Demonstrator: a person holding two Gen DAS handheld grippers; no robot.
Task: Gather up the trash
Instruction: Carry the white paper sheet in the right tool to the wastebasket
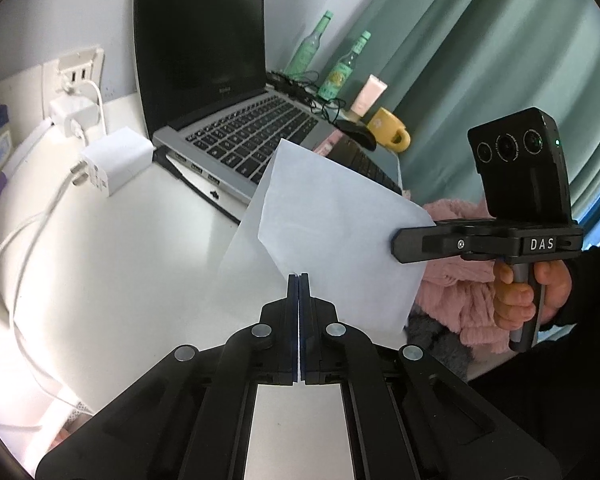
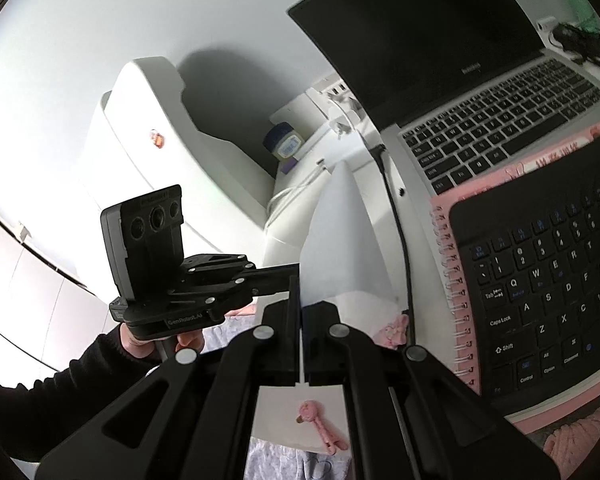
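The sheet of paper (image 1: pixel 324 220) is up in the air above the white counter (image 1: pixel 120 260), held by both claws at once. The left claw (image 1: pixel 299 280) is squeezed tight on the bottom edge of the paper, which slips down between its two flat black fingers. The right claw (image 1: pixel 398 246) pinches the paper's right edge from the side, and a hand (image 1: pixel 532 296) grips its handle. From the other side, the right claw (image 2: pixel 301 292) is closed on the paper (image 2: pixel 340 248) too, and the paper stands up like a thin white tent. The paper is flat, smooth and white, with one sharp fold across it. Behind it sits an open laptop (image 1: pixel 220 92) with a dark screen. Two green glass bottles (image 1: pixel 324 56) stand near a yellow mug (image 1: pixel 390 128). A soft pink cloth (image 1: pixel 460 280) lies under the right claw.
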